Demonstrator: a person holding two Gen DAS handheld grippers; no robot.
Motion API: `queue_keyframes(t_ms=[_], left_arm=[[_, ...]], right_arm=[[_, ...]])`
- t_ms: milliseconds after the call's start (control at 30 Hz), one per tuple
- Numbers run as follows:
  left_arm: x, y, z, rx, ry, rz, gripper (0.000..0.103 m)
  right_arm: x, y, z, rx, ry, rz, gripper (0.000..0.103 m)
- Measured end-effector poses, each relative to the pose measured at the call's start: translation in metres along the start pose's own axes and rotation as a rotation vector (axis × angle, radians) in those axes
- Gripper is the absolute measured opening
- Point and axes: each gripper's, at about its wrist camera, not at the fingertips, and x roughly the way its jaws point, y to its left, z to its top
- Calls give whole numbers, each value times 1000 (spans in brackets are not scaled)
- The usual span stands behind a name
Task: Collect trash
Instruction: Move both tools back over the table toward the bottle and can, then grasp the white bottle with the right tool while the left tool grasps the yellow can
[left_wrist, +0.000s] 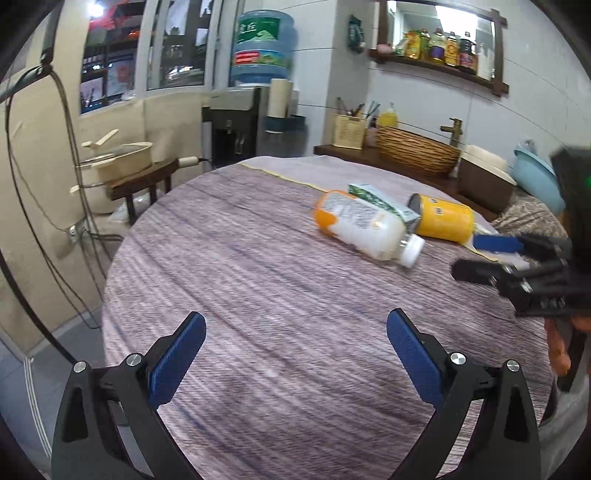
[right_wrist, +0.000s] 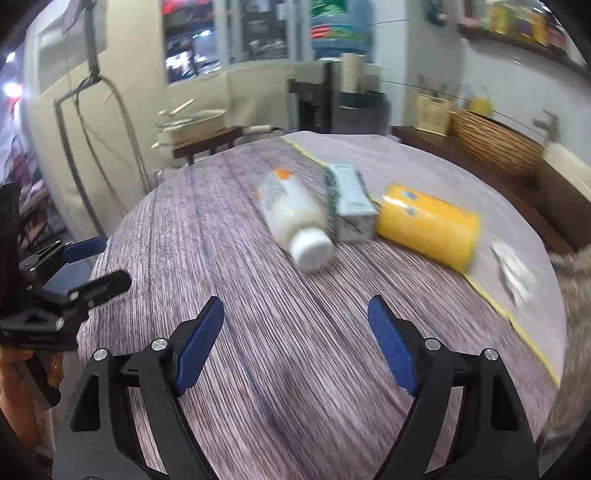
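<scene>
A white plastic bottle (left_wrist: 364, 227) with an orange label and white cap lies on its side on the round table (left_wrist: 258, 295). A green-and-grey drink carton (left_wrist: 384, 205) lies against it, and a yellow can (left_wrist: 441, 218) lies to the right. In the right wrist view the bottle (right_wrist: 291, 218), the carton (right_wrist: 351, 203) and the can (right_wrist: 430, 225) lie ahead, with a crumpled white paper (right_wrist: 515, 273) at the right. My left gripper (left_wrist: 295, 343) is open and empty over the near table. My right gripper (right_wrist: 295, 328) is open and empty, short of the bottle; it also shows in the left wrist view (left_wrist: 465, 254).
A wooden counter (left_wrist: 388, 158) behind the table holds a wicker basket (left_wrist: 417, 149) and a utensil holder (left_wrist: 349, 131). A water dispenser (left_wrist: 240, 122) stands at the back. A stool with a pot (left_wrist: 122, 157) and hanging cables (left_wrist: 55, 184) are at the left.
</scene>
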Motion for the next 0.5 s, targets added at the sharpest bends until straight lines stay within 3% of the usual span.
queue_keyframes(t_ms=[200, 367, 500], left_arm=[[0, 26, -2, -36, 11, 30, 97], [-3, 38, -3, -40, 10, 42, 97], [0, 46, -3, -57, 18, 33, 97]], right_arm=[[71, 22, 62, -166, 111, -3, 80], [114, 30, 79, -308, 198, -79, 81], [136, 25, 89, -342, 253, -122, 81]])
